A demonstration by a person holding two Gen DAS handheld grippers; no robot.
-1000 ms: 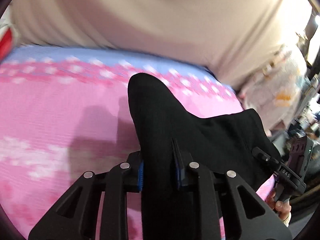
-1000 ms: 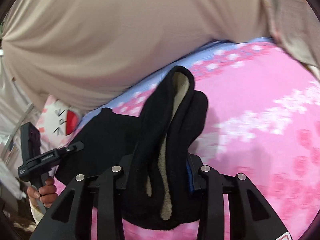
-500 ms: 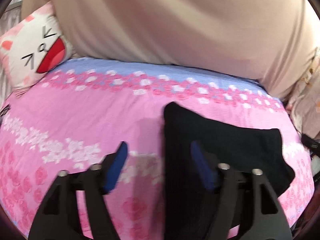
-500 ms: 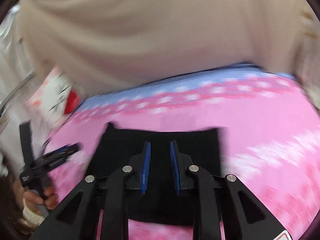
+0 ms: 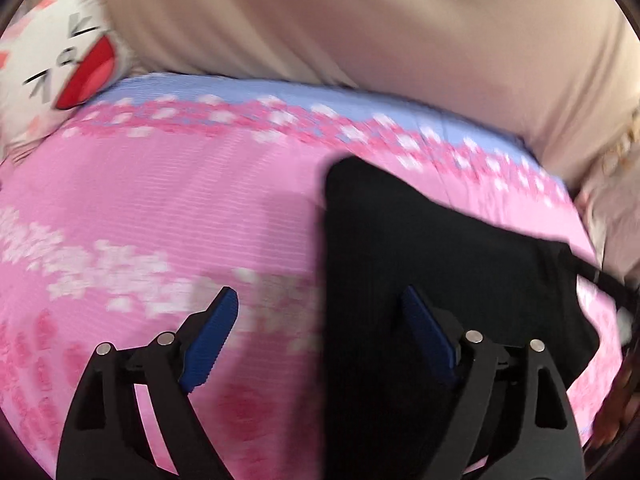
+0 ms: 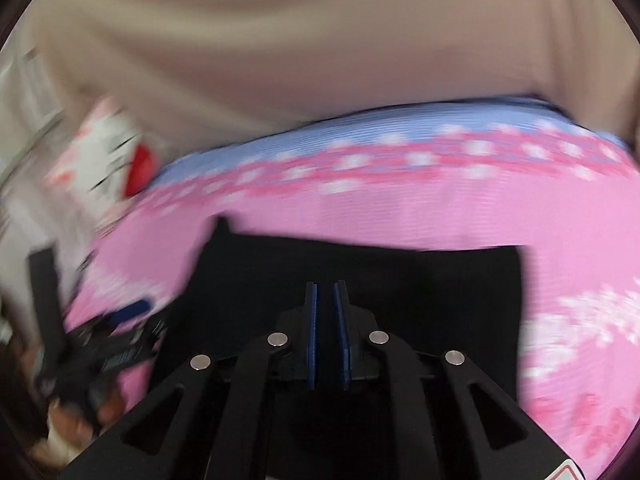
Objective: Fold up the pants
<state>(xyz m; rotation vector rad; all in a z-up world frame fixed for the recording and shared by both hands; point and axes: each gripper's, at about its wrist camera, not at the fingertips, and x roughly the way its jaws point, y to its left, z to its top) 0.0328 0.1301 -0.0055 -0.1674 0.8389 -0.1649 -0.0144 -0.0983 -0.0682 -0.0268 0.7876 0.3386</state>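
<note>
The black pants (image 5: 420, 248) lie folded flat on the pink flowered bedspread (image 5: 180, 220). In the left wrist view my left gripper (image 5: 320, 304) is wide open and empty, with its right finger over the left edge of the pants. In the right wrist view the pants (image 6: 400, 272) form a flat black rectangle. My right gripper (image 6: 326, 292) hovers over them with its blue pads nearly together and nothing between them. My left gripper (image 6: 120, 336) shows blurred at the left of that view.
A white cat-face pillow (image 5: 60, 64) lies at the far left of the bed, also in the right wrist view (image 6: 104, 160). A beige curtain (image 5: 360, 20) hangs behind the bed. The blue band of the bedspread (image 6: 360, 132) marks its far edge.
Both grippers have let go of the pants, which now lie flat on the bed. The left gripper opened wide; the right one released, then closed empty. Both pulled back.
</note>
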